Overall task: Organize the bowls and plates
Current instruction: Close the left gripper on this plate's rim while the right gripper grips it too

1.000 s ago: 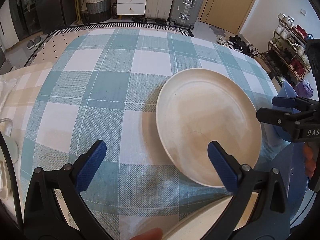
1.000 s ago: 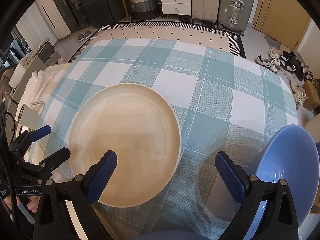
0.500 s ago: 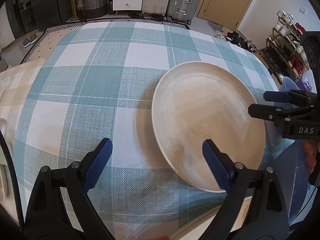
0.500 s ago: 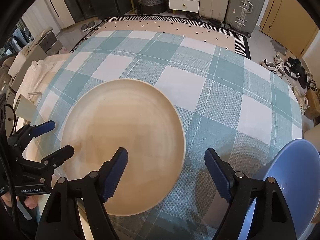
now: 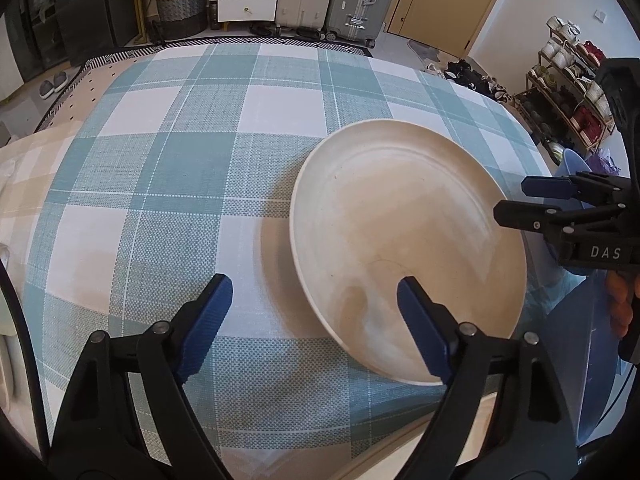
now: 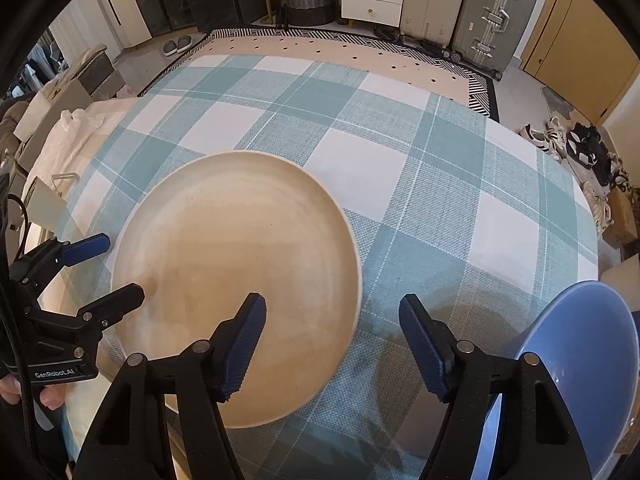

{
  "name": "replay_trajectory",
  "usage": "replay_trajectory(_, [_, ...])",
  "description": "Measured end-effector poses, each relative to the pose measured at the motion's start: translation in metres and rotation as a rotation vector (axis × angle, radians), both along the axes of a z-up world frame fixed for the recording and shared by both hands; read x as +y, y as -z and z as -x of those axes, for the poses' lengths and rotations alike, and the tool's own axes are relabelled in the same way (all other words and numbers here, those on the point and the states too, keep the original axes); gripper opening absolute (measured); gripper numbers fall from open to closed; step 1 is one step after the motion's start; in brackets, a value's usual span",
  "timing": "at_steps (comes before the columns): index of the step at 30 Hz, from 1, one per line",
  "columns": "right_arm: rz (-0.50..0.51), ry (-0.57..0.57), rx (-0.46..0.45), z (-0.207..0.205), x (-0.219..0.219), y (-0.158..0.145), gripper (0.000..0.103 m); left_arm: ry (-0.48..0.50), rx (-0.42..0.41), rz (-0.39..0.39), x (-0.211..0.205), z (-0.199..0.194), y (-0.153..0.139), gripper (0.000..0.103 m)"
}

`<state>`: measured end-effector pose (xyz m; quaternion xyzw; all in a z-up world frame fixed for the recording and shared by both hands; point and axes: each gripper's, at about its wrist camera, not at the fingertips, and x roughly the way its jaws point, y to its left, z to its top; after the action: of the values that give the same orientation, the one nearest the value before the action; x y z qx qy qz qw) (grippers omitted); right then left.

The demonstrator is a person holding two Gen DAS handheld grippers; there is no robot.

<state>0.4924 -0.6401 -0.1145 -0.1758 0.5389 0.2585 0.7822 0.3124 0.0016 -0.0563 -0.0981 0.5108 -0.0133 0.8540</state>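
Note:
A large cream plate (image 5: 404,232) (image 6: 236,276) lies flat on the checked tablecloth. My left gripper (image 5: 311,286) (image 6: 118,267) hangs over the plate's left rim, right finger above the plate, left finger above the cloth. Its jaws are closing and its pads touch nothing. My right gripper (image 6: 331,304) (image 5: 520,200) straddles the plate's right rim the same way, jaws closing, no pad contact. A blue bowl (image 6: 580,360) (image 5: 568,344) sits at the table's near right corner, beside the right gripper.
The teal and white tablecloth (image 5: 180,200) covers the whole table. A beige cloth (image 6: 68,136) lies past its left side. A pale rim (image 5: 372,452) shows at the near edge. Beyond the far edge are a patterned rug, a suitcase (image 6: 496,12) and shoes.
Both grippers' jaws have narrowed over the plate's opposite rims. The plate and the bowl have stayed where they were.

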Motion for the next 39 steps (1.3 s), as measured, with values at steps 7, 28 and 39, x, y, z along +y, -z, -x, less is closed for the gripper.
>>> replay_trajectory(7, [-0.008, -0.015, -0.012, 0.001, 0.004, -0.006, 0.072, 0.008, -0.009, -0.005, -0.003, 0.001, -0.002, 0.079])
replay_trajectory(28, [0.091, -0.032, -0.027, 0.001, 0.009, 0.016, 0.022, 0.052, 0.012, -0.024, -0.012, 0.004, 0.005, 0.025])
replay_trajectory(39, [0.049, -0.024, -0.081, 0.006, 0.010, -0.003, 0.019, 0.023, -0.028, -0.029, -0.005, 0.008, -0.011, 0.025])
